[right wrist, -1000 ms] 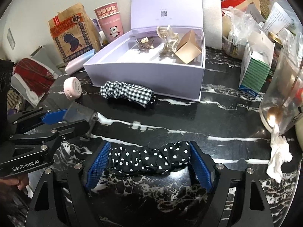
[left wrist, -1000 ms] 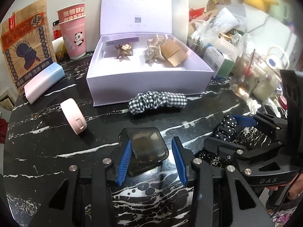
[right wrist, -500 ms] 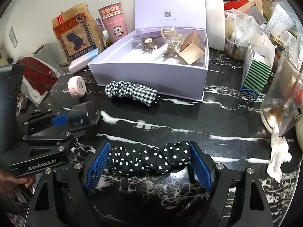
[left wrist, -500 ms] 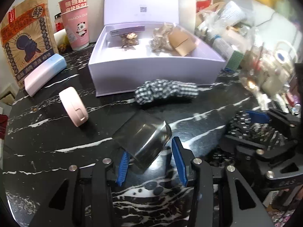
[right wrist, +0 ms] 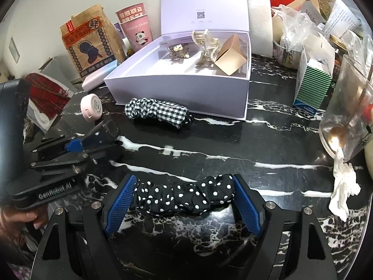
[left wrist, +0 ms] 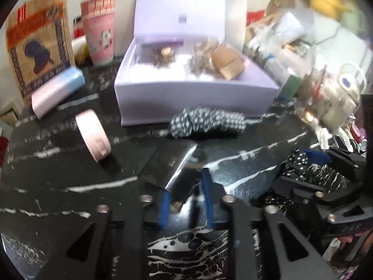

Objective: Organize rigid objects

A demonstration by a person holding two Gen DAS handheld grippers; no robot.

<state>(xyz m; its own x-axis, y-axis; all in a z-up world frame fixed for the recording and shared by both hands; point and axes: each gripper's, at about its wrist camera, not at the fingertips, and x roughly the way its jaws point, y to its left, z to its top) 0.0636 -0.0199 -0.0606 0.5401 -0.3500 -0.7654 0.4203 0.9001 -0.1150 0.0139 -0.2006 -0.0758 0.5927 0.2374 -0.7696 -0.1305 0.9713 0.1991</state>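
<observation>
The smoky clear clip [left wrist: 184,170], tilted on the marble table [right wrist: 256,140], sits pinched in the left gripper [left wrist: 186,200], whose jaws have just been closing on it. The right gripper [right wrist: 184,200] brackets the dotted scrunchie [right wrist: 184,197] (contact unclear). The lilac box [right wrist: 181,88] already holds three pieces; more remain.

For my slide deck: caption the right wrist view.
Right gripper straddles a polka-dot scrunchie on the marble table; left gripper pinches a smoky clip before the open lilac box.
</observation>
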